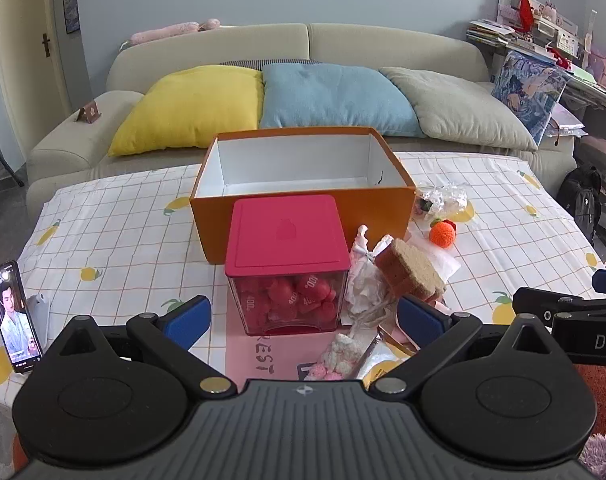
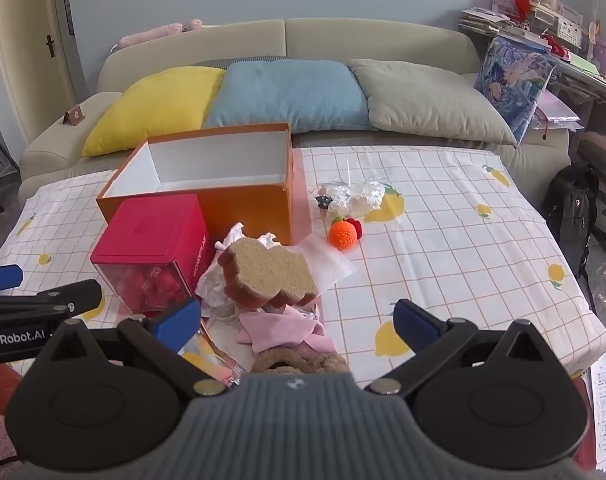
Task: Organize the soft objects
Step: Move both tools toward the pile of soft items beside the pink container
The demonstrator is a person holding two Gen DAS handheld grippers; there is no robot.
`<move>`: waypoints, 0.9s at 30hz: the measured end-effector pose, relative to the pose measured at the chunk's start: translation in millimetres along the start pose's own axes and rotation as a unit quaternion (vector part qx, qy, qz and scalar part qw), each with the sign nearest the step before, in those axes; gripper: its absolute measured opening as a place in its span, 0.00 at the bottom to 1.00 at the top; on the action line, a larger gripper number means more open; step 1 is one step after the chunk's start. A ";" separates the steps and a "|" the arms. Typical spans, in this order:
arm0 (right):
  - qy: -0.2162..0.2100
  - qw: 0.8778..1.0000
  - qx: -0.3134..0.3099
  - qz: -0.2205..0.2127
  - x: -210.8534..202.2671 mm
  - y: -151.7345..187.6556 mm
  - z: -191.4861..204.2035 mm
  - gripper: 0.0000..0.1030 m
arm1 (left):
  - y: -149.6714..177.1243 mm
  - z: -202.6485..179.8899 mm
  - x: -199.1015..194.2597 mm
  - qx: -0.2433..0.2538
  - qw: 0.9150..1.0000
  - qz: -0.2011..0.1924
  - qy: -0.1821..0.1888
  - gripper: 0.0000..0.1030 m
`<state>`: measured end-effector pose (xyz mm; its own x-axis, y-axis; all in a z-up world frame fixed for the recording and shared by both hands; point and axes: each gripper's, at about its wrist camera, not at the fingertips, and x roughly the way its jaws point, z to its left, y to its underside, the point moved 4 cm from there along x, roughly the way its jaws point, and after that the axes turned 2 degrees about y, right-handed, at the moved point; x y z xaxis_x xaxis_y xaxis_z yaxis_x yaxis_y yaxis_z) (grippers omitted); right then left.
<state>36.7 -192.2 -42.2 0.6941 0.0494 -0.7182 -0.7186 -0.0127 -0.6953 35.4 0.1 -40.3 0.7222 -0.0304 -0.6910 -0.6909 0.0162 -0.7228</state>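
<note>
The brown sponge (image 2: pixel 269 276) lay tilted on crumpled wrapping at centre-left of the right wrist frame, just ahead of the right gripper (image 2: pixel 299 322), its long axis running left to right across the frame. That gripper looked nearer than the left gripper (image 1: pixel 301 318); both stood spread wide, holding nothing, with the orange box (image 2: pixel 207 184) open behind.

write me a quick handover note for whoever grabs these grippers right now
Left gripper: open, empty, facing the red-lidded container.
Right gripper: open, empty, above the pink cloth.
Orange box: open, looks empty, at the back of the table.
Loose in front of it: brown sponge, pink cloth, crochet orange, white fluffy piece.
Done: nothing boxed yet.
Left: likely move the soft items into the box.
</note>
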 end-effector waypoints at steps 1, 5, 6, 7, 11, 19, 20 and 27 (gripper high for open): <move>0.000 1.000 0.000 0.004 1.0 0.3 -0.4 0.97 | 0.7 0.0 1.3 0.000 1.000 0.003 0.000 1.00; 0.003 1.000 0.001 0.015 3.9 2.0 -1.2 0.97 | 3.5 1.1 4.8 0.000 1.000 0.016 -0.003 1.00; 0.003 1.000 0.001 0.017 4.4 2.4 -1.4 0.97 | 4.3 1.3 5.7 0.000 1.000 0.019 -0.003 1.00; 0.004 1.000 0.001 0.019 5.0 2.5 -1.2 0.97 | 5.4 1.6 6.6 -0.001 1.000 0.023 -0.002 1.00; 0.004 1.000 0.000 0.027 7.1 4.5 -1.1 0.97 | 8.0 1.4 9.1 -0.001 0.999 0.032 -0.002 1.00; 0.005 0.999 0.003 0.038 9.5 5.2 -2.6 0.97 | 10.4 1.5 11.7 0.001 0.999 0.043 -0.002 1.00; 0.005 0.999 0.003 0.037 9.5 5.4 -2.6 0.97 | 10.5 1.6 11.7 0.001 0.999 0.043 -0.002 1.00; 0.005 0.999 0.003 0.039 10.2 7.5 -3.5 0.97 | 11.2 1.4 12.6 0.002 0.999 0.044 -0.003 1.00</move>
<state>38.5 -195.3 -54.8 0.6367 0.0387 -0.7701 -0.7704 -0.0107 -0.6374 36.7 1.4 -57.1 0.6587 -0.0230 -0.7521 -0.7518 0.0216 -0.6590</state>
